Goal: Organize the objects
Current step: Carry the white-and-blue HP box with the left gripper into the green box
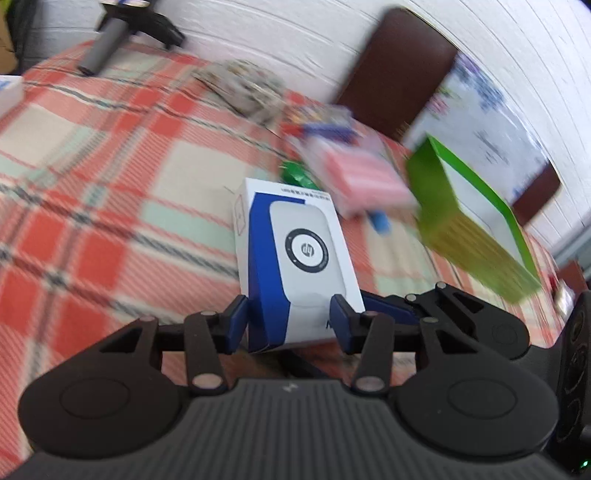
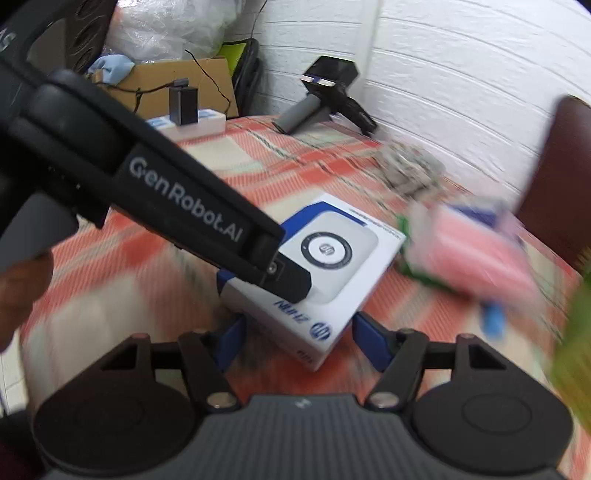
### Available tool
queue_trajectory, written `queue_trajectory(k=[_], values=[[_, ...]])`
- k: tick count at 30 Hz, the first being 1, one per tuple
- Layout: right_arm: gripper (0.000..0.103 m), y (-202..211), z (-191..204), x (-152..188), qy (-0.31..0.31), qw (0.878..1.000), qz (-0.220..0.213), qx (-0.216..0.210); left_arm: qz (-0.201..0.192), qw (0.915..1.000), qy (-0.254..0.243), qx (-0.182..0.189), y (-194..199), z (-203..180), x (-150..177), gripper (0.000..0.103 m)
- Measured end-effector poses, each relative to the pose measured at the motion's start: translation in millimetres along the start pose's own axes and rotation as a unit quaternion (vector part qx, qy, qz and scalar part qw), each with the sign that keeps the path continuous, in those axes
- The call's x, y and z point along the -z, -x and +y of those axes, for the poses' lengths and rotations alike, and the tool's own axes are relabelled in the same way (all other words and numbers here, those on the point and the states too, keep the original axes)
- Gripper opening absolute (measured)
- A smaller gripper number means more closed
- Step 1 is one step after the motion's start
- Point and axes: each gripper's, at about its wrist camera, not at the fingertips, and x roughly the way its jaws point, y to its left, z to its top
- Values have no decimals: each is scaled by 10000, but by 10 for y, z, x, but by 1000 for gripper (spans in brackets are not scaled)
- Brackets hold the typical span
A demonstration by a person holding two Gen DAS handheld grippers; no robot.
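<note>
In the left wrist view, the left gripper (image 1: 290, 321) fills the bottom of the frame, its blue fingers (image 1: 236, 319) pressed against both sides of a white-and-blue box (image 1: 295, 258). The box stands at frame centre, its near end clamped between the fingers, above the checked cloth (image 1: 92, 184) that covers the desk. Just beyond the box, toward the upper right, lie a blurred pink packet (image 1: 364, 177), a small green wrapper (image 1: 295, 173) and a blue bit (image 1: 380, 221). A green-edged box (image 1: 465, 229) is at the right, tilted and blurred. A brown chair back (image 1: 399, 66) stands against the white wall at the top. A black handheld device (image 1: 129, 26) rests at the upper left. Part of the right gripper (image 1: 424, 306) shows at lower right, just beside the box.

In the right wrist view, the right gripper (image 2: 297, 339) spans the bottom, its fingers spread wide on either side of the box's (image 2: 332, 266) near corner; I cannot tell whether they touch it. The left gripper's black body (image 2: 166, 199) crosses from the upper left and ends on the box's top. The pink packet (image 2: 476, 251) is blurred at the right, a cardboard carton (image 2: 173, 77) at the upper left.
</note>
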Motion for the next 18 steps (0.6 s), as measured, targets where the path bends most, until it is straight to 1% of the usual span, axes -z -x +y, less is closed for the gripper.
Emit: queue_trajectory(k=[2, 5, 8, 10, 12, 14, 16, 18], values=[[65, 217, -52, 184, -152, 9998, 23, 148, 133, 9995, -277, 116, -31, -222, 99, 51], [64, 518, -175, 455, -469, 9981, 63, 396, 327, 9964, -714, 321, -143, -561, 217, 51], [64, 711, -306, 651, -703, 9950, 68, 700, 523, 9916, -1057, 534, -305, -859, 296, 51], [64, 826, -405, 771, -883, 9920, 67, 901, 572, 9875, -1322, 637, -410, -1065, 341, 51], [64, 923, -509, 859, -1081, 9887, 46, 1039, 550, 9840, -1551, 679, -478, -1250, 373, 52], [64, 1022, -579, 904, -1152, 9852, -46, 1271, 442, 9808, -1745, 749, -510, -1398, 349, 52], [64, 1126, -654, 894, -1089, 9815, -258, 1556, 247, 9789, -1827, 878, -437, -1525, 289, 51], [64, 1215, -763, 815, -983, 9771, -478, 1826, 24, 9776, -1857, 987, -426, -1658, 139, 51]])
